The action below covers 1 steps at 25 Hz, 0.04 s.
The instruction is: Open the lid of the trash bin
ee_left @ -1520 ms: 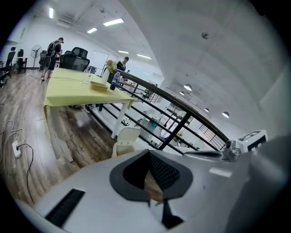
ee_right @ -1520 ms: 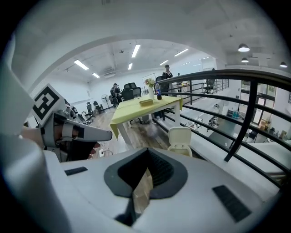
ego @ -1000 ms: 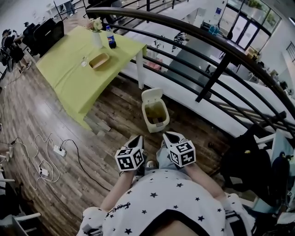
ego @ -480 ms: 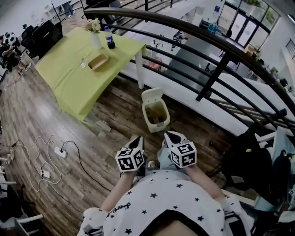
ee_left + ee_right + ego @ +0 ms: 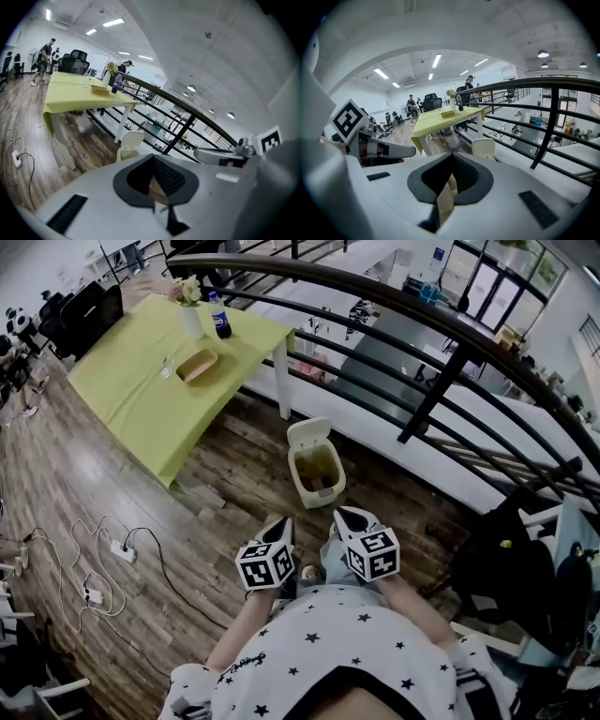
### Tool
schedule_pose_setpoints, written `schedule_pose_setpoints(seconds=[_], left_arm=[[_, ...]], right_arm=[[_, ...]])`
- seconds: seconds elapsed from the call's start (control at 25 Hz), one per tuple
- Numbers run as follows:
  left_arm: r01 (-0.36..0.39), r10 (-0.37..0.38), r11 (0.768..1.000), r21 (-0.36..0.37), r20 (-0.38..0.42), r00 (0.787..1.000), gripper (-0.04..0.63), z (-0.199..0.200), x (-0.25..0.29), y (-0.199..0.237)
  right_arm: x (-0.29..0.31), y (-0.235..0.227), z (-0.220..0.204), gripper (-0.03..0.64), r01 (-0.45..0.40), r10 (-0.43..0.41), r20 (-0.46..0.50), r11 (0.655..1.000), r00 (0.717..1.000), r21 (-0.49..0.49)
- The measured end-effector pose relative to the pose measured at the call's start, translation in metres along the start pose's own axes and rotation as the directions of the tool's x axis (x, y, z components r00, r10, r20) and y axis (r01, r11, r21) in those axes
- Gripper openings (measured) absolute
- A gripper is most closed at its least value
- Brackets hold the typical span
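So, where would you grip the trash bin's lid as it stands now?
Probably the lid by its free top edge, coming from above on the near side. It stands raised behind the open mouth of the trash bin, hinged at the far rim, and it is a thin panel that jaws could straddle.

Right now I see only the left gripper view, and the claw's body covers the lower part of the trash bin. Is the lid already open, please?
Observer: Yes. In the head view the lid stands up at the far side of the trash bin, and I can look down into its yellowish inside.
Operator: Is any claw touching it?
Observer: No. The left claw and the right claw are both close to the person's body, apart from the bin.
Operator: Is the right claw holding something?
Observer: No. In the right gripper view its jaws are together, with only floor showing through the gap.
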State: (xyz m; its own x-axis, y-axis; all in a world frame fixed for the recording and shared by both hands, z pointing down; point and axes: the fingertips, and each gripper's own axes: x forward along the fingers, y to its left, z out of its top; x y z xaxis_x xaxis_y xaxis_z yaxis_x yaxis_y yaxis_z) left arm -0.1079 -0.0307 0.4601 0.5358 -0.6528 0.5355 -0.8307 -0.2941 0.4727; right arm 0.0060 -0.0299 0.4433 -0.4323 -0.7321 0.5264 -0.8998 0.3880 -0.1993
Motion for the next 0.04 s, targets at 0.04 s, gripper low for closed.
schedule_pose_setpoints(seconds=[0.04], left_arm=[[0.002,-0.002,1.0,0.0,-0.001,1.0,0.008,0.0007,0.0009,0.0005]], right_arm=[[0.0013,0.0,0.0003,-0.008,-0.001,0.001,-0.001,1.0,1.0,0.0]])
